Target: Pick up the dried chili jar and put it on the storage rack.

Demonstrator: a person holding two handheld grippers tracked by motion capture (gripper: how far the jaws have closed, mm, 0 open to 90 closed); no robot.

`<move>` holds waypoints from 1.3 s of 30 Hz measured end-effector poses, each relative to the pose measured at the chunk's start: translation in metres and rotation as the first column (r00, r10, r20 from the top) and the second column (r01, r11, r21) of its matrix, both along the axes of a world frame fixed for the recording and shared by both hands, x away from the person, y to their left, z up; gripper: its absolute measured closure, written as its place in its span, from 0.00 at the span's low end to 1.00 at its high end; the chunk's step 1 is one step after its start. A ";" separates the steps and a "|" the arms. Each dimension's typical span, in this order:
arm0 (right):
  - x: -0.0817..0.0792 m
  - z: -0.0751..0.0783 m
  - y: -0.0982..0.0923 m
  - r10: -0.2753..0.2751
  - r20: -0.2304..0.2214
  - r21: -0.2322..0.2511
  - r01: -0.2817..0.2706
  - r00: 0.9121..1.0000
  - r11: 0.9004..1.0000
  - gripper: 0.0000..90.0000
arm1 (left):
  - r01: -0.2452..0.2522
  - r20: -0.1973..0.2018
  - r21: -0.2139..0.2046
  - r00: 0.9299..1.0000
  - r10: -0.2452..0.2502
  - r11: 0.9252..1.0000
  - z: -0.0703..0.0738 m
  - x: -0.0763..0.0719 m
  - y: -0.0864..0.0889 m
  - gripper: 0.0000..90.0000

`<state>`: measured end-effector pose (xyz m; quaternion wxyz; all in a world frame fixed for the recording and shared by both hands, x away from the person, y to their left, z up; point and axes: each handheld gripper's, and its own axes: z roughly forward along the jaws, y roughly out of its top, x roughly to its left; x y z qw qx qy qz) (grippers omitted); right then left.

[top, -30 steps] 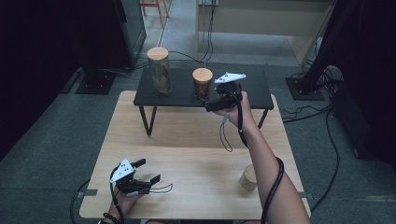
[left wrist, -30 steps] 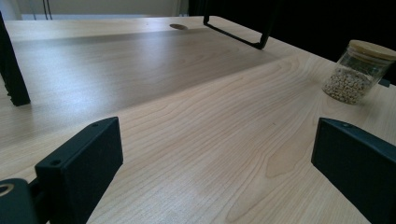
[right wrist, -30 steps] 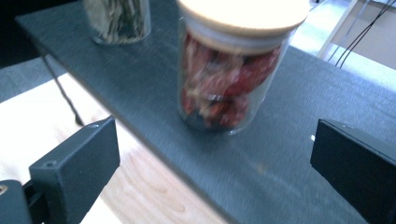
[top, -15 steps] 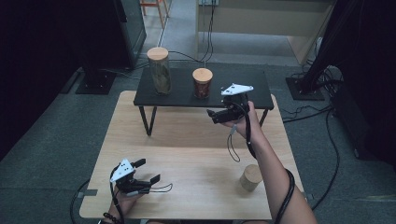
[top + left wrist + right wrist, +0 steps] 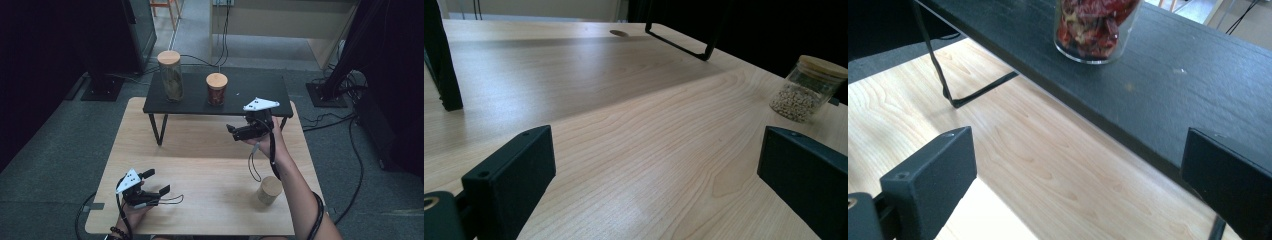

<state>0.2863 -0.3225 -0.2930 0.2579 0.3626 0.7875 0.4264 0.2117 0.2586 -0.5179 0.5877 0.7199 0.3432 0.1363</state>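
A short jar of red dried pieces (image 5: pixel 216 88) (image 5: pixel 1095 27) and a taller jar with a wooden lid (image 5: pixel 170 75) stand on a low black shelf (image 5: pixel 260 90) (image 5: pixel 1198 75). My right gripper (image 5: pixel 234 131) (image 5: pixel 1078 170) hovers open just in front of the shelf's front edge, right of the red jar, and holds nothing. A small wood-lidded jar of pale beans (image 5: pixel 269 190) (image 5: pixel 806 90) stands on the wooden table (image 5: pixel 210 165) near its front right. My left gripper (image 5: pixel 157 182) (image 5: pixel 654 165) rests open and empty at the front left.
The shelf's thin black legs (image 5: pixel 156 129) (image 5: pixel 943 80) stand on the table's far half. A cable (image 5: pixel 255 165) hangs from the right gripper over the table. Grey floor with more cables (image 5: pixel 350 125) surrounds the table.
My right gripper has drawn back from the shelf top, toward the person and lower, away from the red jar. The left gripper has stayed put.
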 end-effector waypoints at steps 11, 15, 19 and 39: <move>-0.032 -0.007 -0.021 -0.014 0.012 0.009 0.014 1.000 1.000 0.02 | -0.013 0.003 0.026 1.000 0.013 1.000 0.002 -0.001 -0.003 0.02; -0.042 -0.006 -0.028 -0.019 0.020 0.006 0.019 1.000 1.000 0.02 | -0.015 0.011 0.046 1.000 0.014 0.999 0.004 -0.003 -0.007 0.02; -0.049 -0.008 -0.033 -0.027 0.023 0.006 0.027 0.999 1.000 0.02 | -0.018 0.005 0.034 1.000 0.018 0.999 0.003 -0.002 -0.005 0.02; -0.063 -0.017 -0.045 -0.036 0.012 0.013 0.036 0.999 0.999 0.02 | -0.024 0.010 0.057 1.000 0.023 0.998 0.005 -0.004 -0.010 0.02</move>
